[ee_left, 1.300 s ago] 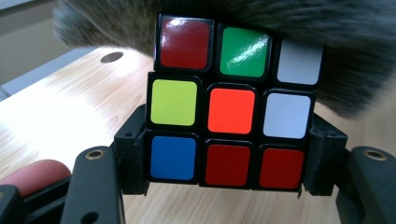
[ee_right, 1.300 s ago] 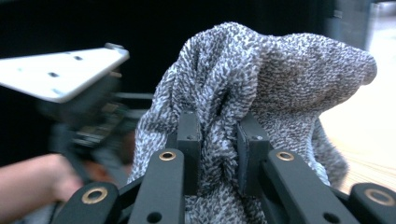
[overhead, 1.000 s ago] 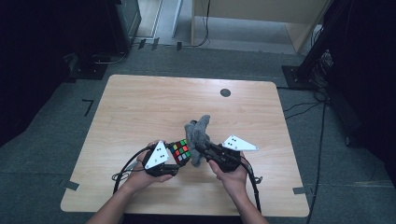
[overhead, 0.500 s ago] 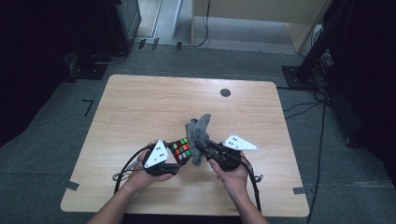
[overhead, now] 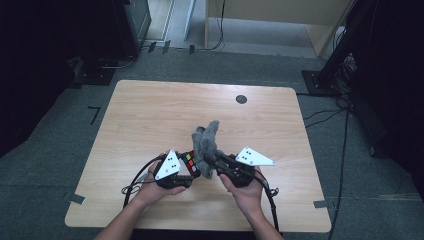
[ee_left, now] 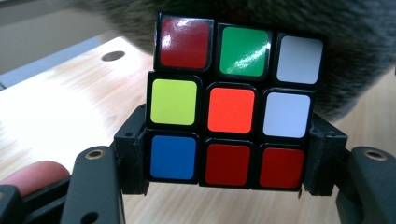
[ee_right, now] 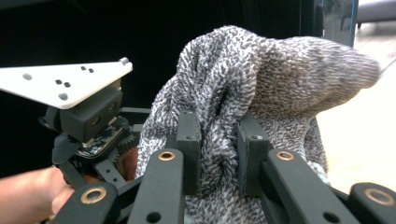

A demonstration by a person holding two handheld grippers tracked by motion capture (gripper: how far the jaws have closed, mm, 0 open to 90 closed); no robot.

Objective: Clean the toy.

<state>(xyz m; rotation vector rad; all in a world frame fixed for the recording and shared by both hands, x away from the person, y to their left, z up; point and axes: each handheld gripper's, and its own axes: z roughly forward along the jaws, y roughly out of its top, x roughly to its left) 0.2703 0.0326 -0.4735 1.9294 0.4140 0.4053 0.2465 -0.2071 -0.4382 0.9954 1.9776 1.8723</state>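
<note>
My left gripper (ee_left: 224,161) is shut on a scrambled Rubik's cube (ee_left: 231,109), its jaws clamping the cube's lower row from both sides. A grey knitted cloth (ee_right: 261,79) is bunched in my right gripper (ee_right: 217,149), whose jaws have just been closing a touch tighter on it. In the high view both hands meet near the table's front middle. There the cloth (overhead: 205,142) rises from the right gripper (overhead: 209,161) and lies against the cube (overhead: 188,161) in the left gripper (overhead: 191,170). The cloth covers the cube's far side.
The wooden table (overhead: 150,115) has a dark round grommet (overhead: 241,99) near its far edge. Black cables (overhead: 135,180) trail from both grippers over the front edge. Dark equipment stands (overhead: 340,60) and a wooden cabinet (overhead: 280,20) are on the floor beyond.
The grey cloth has shifted slightly against the cube. Both hands stay in nearly the same place.
</note>
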